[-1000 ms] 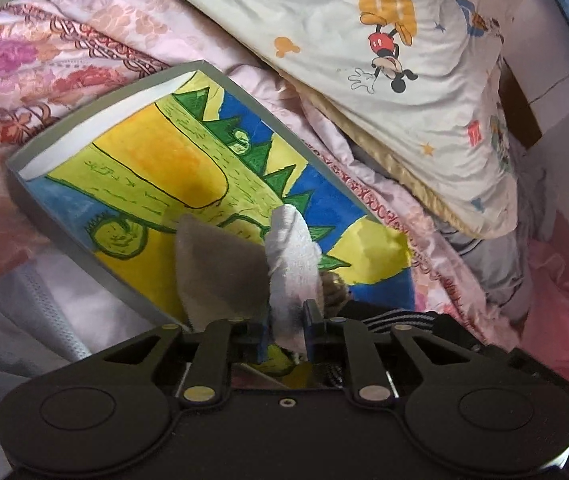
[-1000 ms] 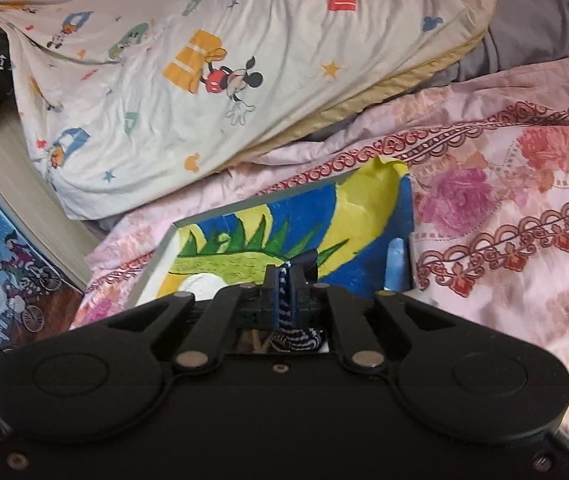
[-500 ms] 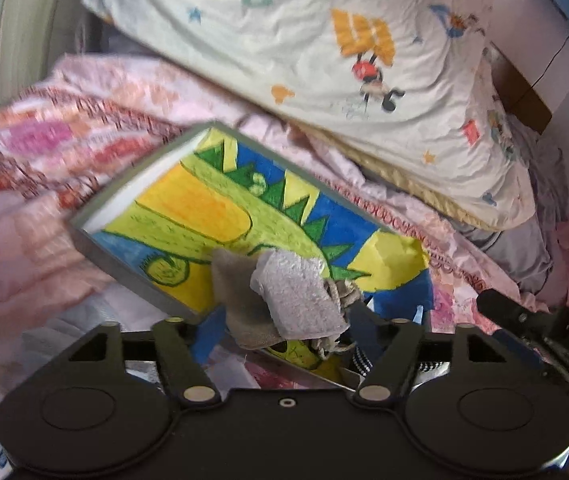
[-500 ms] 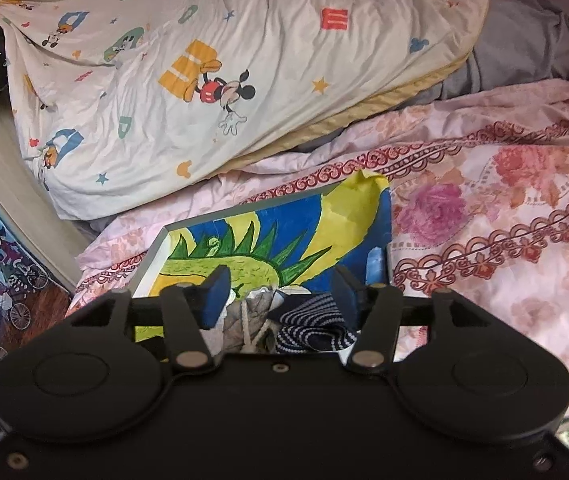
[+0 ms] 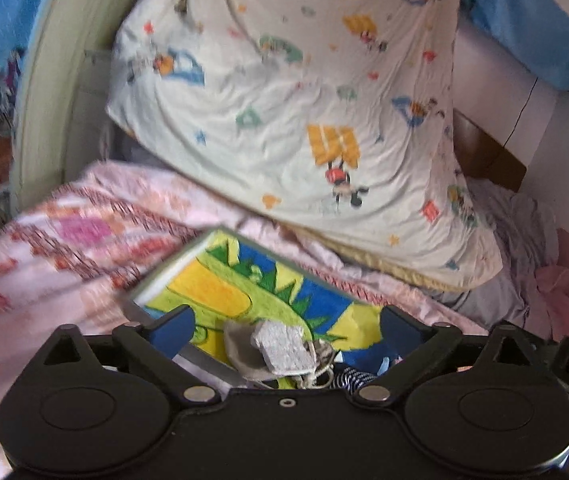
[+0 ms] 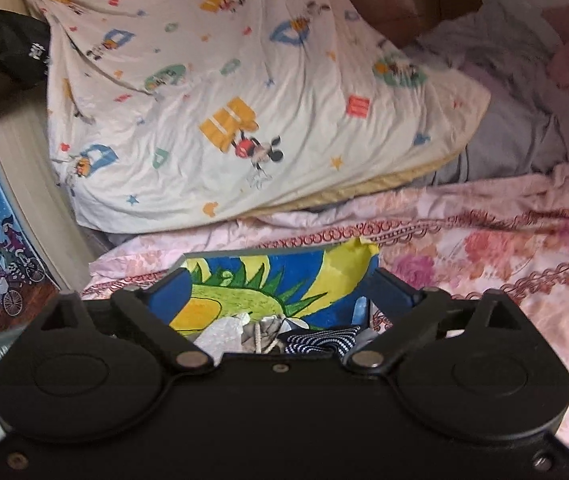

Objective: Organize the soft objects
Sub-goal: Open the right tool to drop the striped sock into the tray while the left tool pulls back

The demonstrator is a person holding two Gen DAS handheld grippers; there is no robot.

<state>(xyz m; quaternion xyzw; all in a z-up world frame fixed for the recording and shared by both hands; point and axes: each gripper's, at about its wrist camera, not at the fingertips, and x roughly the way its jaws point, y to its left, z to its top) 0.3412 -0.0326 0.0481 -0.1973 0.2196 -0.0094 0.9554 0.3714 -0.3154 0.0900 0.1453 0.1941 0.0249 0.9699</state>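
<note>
Bedding fills the scene: a pink floral quilt covers the bed, and a cream cartoon-print pillow leans at its far edge.

Left wrist view: a painted board showing a green, yellow and blue drawing lies on the quilt, just below the pillow. The left gripper is positioned over the near edge of the board with its jaws spread wide and nothing between them. A grey-and-white soft cloth rests on the near edge of the board, between the blue finger pads but touching neither. A navy striped cloth lies just beside it, toward the right. Blue fabric hangs at the upper right against a white wall.

Right wrist view: the right gripper also stands with jaws spread wide, holding nothing. The same board lies between its fingers. The pale cloth and the striped cloth sit side by side at the near edge of the board, partly hidden by the gripper body. A black bag sits at the upper left, beside the pillow. The quilt extends to the right.
</note>
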